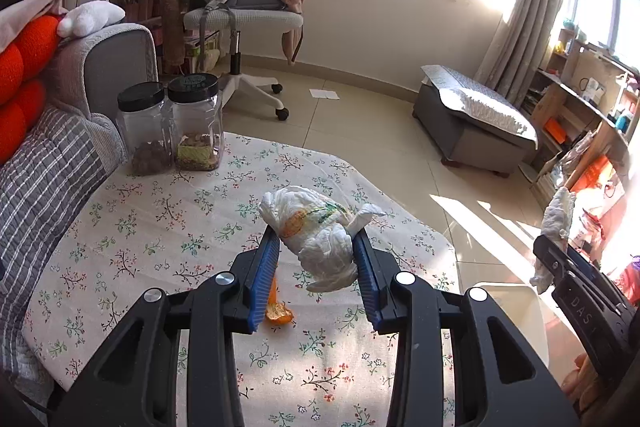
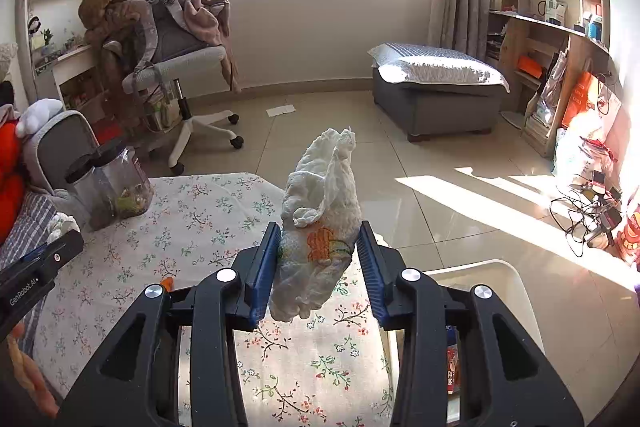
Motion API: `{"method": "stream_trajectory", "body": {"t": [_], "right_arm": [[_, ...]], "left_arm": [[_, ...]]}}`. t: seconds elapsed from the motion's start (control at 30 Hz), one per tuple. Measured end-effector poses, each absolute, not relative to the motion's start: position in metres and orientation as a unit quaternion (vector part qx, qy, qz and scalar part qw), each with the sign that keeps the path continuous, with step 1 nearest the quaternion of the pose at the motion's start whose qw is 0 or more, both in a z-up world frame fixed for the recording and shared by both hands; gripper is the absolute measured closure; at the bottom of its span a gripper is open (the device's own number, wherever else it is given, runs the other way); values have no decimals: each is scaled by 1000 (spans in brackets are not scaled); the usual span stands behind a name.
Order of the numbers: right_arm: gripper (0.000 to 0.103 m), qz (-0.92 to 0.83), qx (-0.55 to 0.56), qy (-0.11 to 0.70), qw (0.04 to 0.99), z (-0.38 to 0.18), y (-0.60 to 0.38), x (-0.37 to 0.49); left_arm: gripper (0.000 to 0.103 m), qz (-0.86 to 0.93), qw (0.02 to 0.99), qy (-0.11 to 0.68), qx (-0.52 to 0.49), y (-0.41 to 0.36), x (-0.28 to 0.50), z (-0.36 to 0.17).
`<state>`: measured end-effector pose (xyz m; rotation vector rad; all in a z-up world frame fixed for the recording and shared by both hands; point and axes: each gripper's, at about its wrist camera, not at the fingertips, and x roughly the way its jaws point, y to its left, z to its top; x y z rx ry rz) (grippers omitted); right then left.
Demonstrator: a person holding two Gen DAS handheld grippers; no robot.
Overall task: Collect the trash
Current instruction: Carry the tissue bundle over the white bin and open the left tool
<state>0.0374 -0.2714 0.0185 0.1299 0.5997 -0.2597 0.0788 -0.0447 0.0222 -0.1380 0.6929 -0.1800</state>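
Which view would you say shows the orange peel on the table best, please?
The left wrist view: the orange peel lies in plain sight on the floral tablecloth. The right wrist view shows only an orange sliver behind its gripper.

Two black-lidded jars side by side on floral tablecloth; office chair behind.

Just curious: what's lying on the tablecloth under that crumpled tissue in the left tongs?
Under the tissue wad lies a piece of orange peel on the floral tablecloth. The left tongs cover part of it, so its full shape is hidden.
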Motion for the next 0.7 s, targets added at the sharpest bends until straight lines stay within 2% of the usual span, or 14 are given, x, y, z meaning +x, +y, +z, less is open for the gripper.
{"method": "stream_trajectory", "body": {"t": [0.43, 0.5, 0.53, 0.6, 0.7], "right_arm": [[64, -217, 71, 314, 922, 8, -359, 3], [55, -229, 70, 322, 916, 4, -368, 1], [43, -236, 71, 320, 915, 4, -373, -2], [39, -245, 73, 314, 914, 6, -383, -10], [25, -271, 82, 297, 912, 10, -400, -23]], "left_arm": [[65, -126, 929, 345, -39, -111, 78, 12], [65, -135, 928, 346, -34, -125, 76, 10], [65, -139, 927, 347, -32, -132, 76, 10], [65, -151, 925, 348, -29, -148, 74, 9], [65, -170, 922, 348, -24, -173, 69, 9]]}}
